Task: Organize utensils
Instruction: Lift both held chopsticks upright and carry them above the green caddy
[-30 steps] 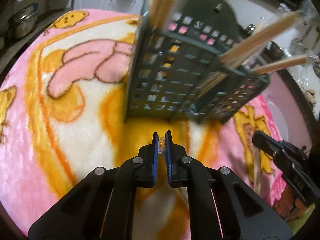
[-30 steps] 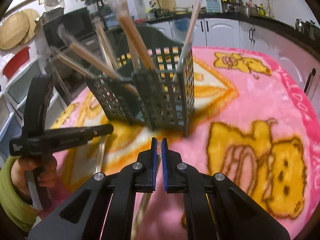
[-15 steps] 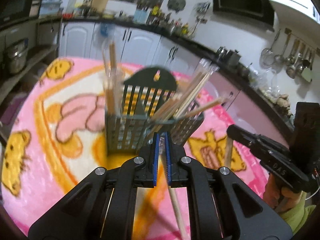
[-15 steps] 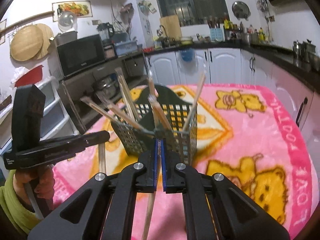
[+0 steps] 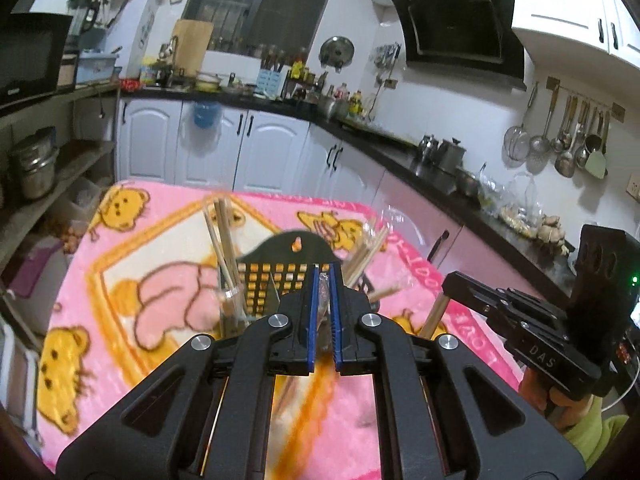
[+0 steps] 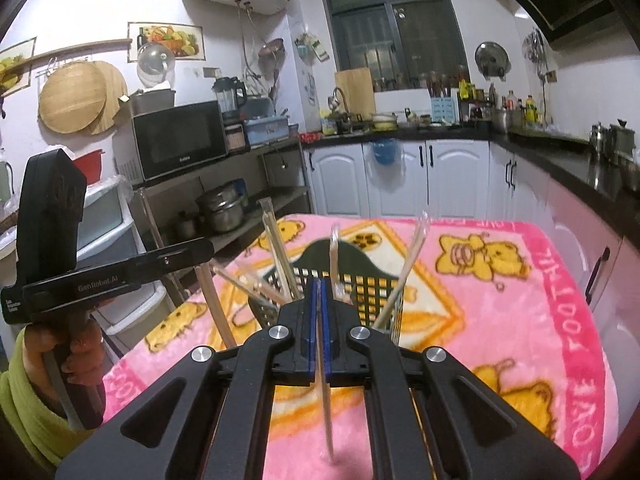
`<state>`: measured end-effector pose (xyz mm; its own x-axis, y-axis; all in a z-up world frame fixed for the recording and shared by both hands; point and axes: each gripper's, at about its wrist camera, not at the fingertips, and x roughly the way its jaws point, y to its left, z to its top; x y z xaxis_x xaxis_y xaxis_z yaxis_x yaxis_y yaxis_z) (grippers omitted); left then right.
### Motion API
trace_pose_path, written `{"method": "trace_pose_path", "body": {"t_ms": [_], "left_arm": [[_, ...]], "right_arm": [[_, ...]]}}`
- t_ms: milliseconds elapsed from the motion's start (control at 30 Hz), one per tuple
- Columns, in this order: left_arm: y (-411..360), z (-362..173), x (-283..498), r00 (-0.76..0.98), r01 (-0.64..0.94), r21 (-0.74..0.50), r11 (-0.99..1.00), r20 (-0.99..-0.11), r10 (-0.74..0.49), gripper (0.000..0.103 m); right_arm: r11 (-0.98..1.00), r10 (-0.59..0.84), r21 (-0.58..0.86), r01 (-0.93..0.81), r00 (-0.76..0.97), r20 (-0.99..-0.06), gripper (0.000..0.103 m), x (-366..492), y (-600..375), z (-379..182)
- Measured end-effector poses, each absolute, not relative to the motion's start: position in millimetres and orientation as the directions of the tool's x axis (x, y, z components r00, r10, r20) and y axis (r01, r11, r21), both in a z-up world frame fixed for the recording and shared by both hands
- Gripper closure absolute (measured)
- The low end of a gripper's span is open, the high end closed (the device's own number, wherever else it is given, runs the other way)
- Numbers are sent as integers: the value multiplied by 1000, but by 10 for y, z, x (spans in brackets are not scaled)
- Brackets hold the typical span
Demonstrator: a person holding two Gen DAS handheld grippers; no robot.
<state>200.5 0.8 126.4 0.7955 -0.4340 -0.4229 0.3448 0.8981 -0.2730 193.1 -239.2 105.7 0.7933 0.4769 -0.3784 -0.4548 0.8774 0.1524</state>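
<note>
A dark green slotted basket (image 5: 294,244) stands on the pink bear blanket (image 5: 120,360) with several wrapped chopsticks (image 5: 224,236) leaning out of it. My left gripper (image 5: 324,280) is raised in front of the basket, shut on a clear-wrapped chopstick (image 6: 214,308) that hangs below it. In the right wrist view the basket (image 6: 320,252) lies just beyond my right gripper (image 6: 322,282). It is shut on another wrapped chopstick (image 6: 328,408), hanging down toward the blanket. Each gripper shows in the other's view, to the side of the basket.
The blanket covers a table. White cabinets and a dark counter (image 5: 400,148) run behind and to the right of it. A shelf rack with pots (image 6: 220,208) and a microwave (image 6: 180,140) stands at the left. A person's hand in a green sleeve (image 6: 36,400) holds the left gripper.
Both grippers have risen from low over the blanket, each lifting its chopstick. Both views have tilted up, so the basket now sits lower and smaller and the kitchen shows behind.
</note>
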Motion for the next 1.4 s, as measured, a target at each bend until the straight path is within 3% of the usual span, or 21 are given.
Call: {"method": "trace_pose_path", "body": {"t_ms": [867, 1400], "left_arm": [[75, 2025, 2093, 875, 349, -209, 914, -275, -397, 100], [152, 2333, 2441, 921, 284, -202, 937, -216, -325, 100]], "right_arm": [[909, 417, 99, -405, 889, -190, 101, 2021, -2642, 1854], [922, 384, 109, -371, 911, -152, 101, 2473, -2614, 2146]]}}
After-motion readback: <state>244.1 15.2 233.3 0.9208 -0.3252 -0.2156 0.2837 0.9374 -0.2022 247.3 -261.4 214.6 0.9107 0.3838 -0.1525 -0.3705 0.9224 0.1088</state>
